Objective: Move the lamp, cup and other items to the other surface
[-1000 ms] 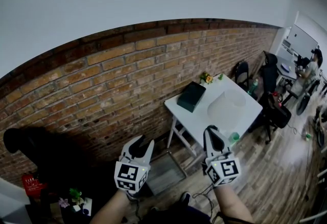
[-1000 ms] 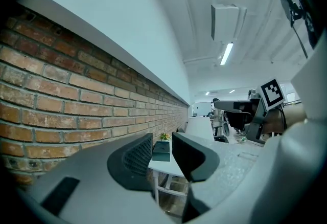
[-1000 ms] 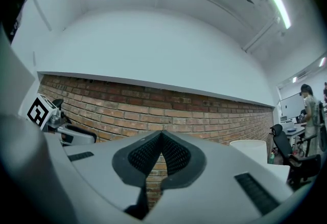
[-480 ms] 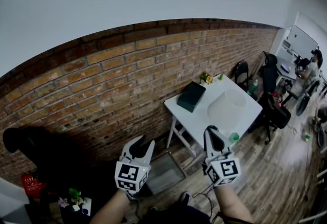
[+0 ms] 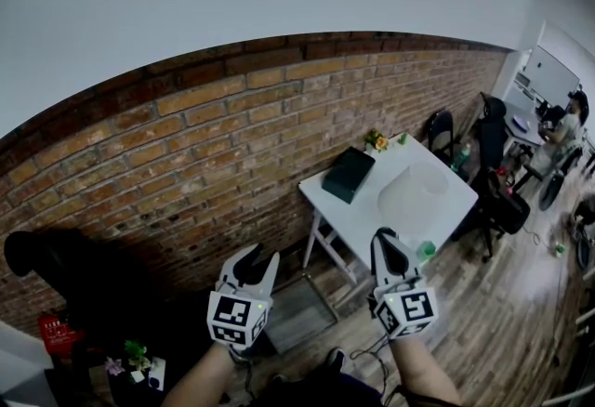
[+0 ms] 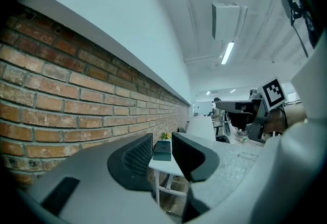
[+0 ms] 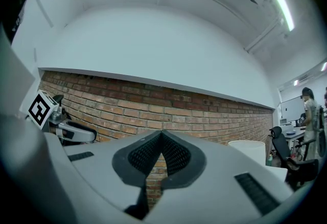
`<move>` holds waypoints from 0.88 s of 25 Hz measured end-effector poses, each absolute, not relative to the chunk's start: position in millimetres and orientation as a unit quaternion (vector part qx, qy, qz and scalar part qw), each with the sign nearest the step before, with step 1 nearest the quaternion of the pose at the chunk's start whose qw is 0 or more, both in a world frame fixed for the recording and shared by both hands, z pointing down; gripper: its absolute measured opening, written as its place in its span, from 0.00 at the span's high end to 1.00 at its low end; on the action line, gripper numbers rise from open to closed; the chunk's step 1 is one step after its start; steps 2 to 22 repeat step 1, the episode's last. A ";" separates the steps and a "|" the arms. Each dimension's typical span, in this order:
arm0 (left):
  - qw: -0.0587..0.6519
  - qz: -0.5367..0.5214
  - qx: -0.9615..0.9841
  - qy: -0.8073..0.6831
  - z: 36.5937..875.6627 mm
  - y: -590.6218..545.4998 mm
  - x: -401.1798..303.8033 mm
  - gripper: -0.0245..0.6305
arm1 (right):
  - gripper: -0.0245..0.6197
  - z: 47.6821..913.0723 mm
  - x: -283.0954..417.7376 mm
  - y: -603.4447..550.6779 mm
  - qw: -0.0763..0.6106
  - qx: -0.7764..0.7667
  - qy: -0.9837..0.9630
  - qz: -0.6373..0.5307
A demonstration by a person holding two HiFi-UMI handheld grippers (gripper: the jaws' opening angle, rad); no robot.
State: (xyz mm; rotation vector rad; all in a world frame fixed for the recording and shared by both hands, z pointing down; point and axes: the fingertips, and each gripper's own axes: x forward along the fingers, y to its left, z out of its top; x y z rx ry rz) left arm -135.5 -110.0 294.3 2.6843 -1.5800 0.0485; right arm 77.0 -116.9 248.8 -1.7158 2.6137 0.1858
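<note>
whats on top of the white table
On the table: a dark box, a white lamp, yellow flowers at the far corner, a green cup at the near edge. The right claw covers part of that edge.

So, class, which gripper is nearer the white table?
Right. The right gripper, jaws shut, hangs at the near edge of the white table; the left gripper, jaws apart and empty, sits further left, before the brick wall.

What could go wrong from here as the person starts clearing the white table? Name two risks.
The green cup stands at the white table's near edge, so a clumsy approach could knock it off. The right gripper is shut and empty; it must open first, or it may only push the broad white lamp rather than grasp it.
</note>
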 end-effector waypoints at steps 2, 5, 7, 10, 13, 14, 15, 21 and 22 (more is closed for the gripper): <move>0.013 0.015 0.862 -0.507 294.5 -110.4 -135.3 0.79 | 0.96 249.1 77.1 -117.3 0.004 -0.548 0.835 0.060; 0.013 0.015 0.862 -0.507 294.5 -110.4 -135.3 0.79 | 0.96 249.1 77.1 -117.3 0.004 -0.548 0.835 0.060; 0.013 0.015 0.862 -0.507 294.5 -110.4 -135.3 0.79 | 0.96 249.1 77.1 -117.3 0.004 -0.548 0.835 0.060; 0.013 0.015 0.862 -0.507 294.5 -110.4 -135.3 0.79 | 0.96 249.1 77.1 -117.3 0.004 -0.548 0.835 0.060; 0.013 0.015 0.862 -0.507 294.5 -110.4 -135.3 0.79 | 0.96 249.1 77.1 -117.3 0.004 -0.548 0.835 0.060; 0.013 0.015 0.862 -0.507 294.5 -110.4 -135.3 0.79 | 0.96 249.1 77.1 -117.3 0.004 -0.548 0.835 0.060; 0.013 0.015 0.862 -0.507 294.5 -110.4 -135.3 0.79 | 0.96 249.1 77.1 -117.3 0.004 -0.548 0.835 0.060; 0.013 0.015 0.862 -0.507 294.5 -110.4 -135.3 0.79 | 0.96 249.1 77.1 -117.3 0.004 -0.548 0.835 0.060; 0.013 0.015 0.862 -0.507 294.5 -110.4 -135.3 0.79 | 0.96 249.1 77.1 -117.3 0.004 -0.548 0.835 0.060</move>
